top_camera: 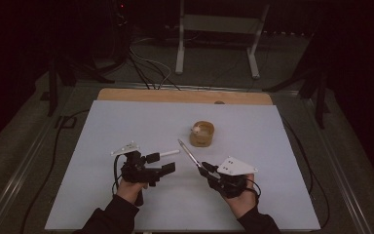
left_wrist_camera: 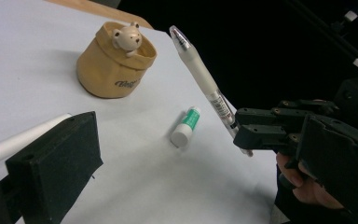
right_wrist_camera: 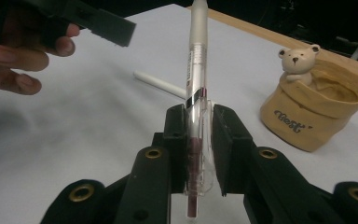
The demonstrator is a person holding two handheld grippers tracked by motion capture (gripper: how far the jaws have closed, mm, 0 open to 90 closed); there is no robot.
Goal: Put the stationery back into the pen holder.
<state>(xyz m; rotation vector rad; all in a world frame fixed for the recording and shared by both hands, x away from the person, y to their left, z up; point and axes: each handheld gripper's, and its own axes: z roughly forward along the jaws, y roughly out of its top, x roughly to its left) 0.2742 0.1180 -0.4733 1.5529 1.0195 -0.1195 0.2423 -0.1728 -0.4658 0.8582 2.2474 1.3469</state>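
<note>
My right gripper (top_camera: 203, 169) is shut on a translucent white pen (top_camera: 189, 152), gripped near its lower end (right_wrist_camera: 198, 116). The pen slants up toward a tan cup with a small bear on its rim (top_camera: 202, 134), which stands upright just beyond it (right_wrist_camera: 314, 112). My left gripper (top_camera: 159, 162) stands open, its jaws wide apart with nothing between them. A thin white stick (top_camera: 169, 153) lies on the sheet beside its far jaw (right_wrist_camera: 161, 84). In the left gripper view a short white and green cylinder (left_wrist_camera: 185, 126) lies on the sheet between the cup (left_wrist_camera: 114, 65) and the pen (left_wrist_camera: 200, 74).
A pale sheet (top_camera: 126, 122) covers the table, with a wooden strip (top_camera: 185, 96) along its far edge. Cables (top_camera: 146, 68) and a metal stand (top_camera: 219, 24) are on the floor behind. A hand (right_wrist_camera: 23, 56) holds the left gripper close to the pen.
</note>
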